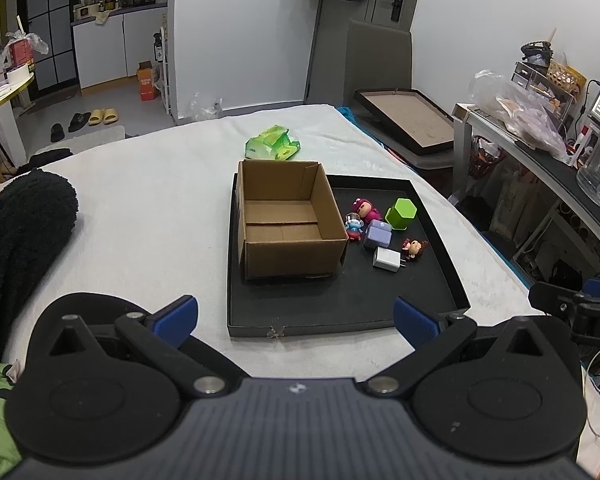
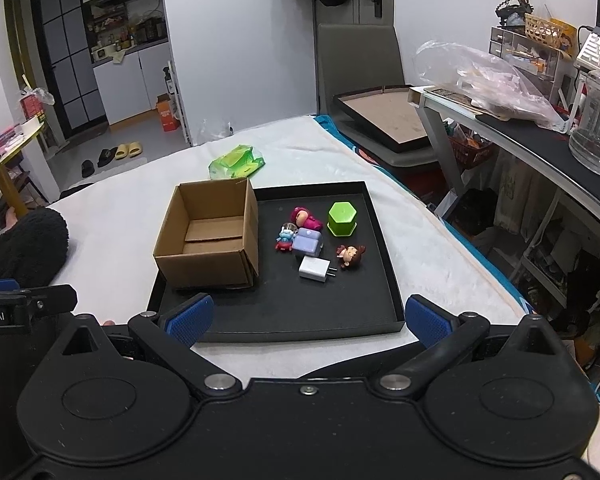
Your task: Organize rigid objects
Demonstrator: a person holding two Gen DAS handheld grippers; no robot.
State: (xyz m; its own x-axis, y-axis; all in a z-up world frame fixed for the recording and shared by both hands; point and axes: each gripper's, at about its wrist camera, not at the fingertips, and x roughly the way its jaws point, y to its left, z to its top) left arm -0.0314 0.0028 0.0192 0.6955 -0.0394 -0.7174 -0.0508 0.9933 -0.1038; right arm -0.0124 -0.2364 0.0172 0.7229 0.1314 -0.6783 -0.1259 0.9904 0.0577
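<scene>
1. My left gripper (image 1: pixel 296 318) is spread wide, blue pads apart, nothing between them; it hangs over the white bedcover just short of the near rim of the black tray (image 1: pixel 340 322).
2. My right gripper (image 2: pixel 307 318) is likewise spread and empty, poised above the tray's near edge (image 2: pixel 300 336).
3. The tray lies flat on the white bed (image 2: pixel 112 216). An open cardboard box (image 2: pixel 210 240) stands in its left part, upright, with nothing inside that I can see.
4. Right of the box, on the tray floor, a loose cluster: white charger (image 2: pixel 315 268) nearest me, lilac case (image 2: pixel 308 241) just behind it, blue figurine (image 2: pixel 285 238) beside the case and close to the box wall, pink figurine (image 2: pixel 306 219) lying farther back.
5. Green hexagonal block (image 2: pixel 342 219) stands upright at the right rear; brown-haired figurine (image 2: pixel 350 257) lies in front of it, apart from the charger.
6. Green packet (image 2: pixel 236 162) lies on the bed beyond the tray.
</scene>
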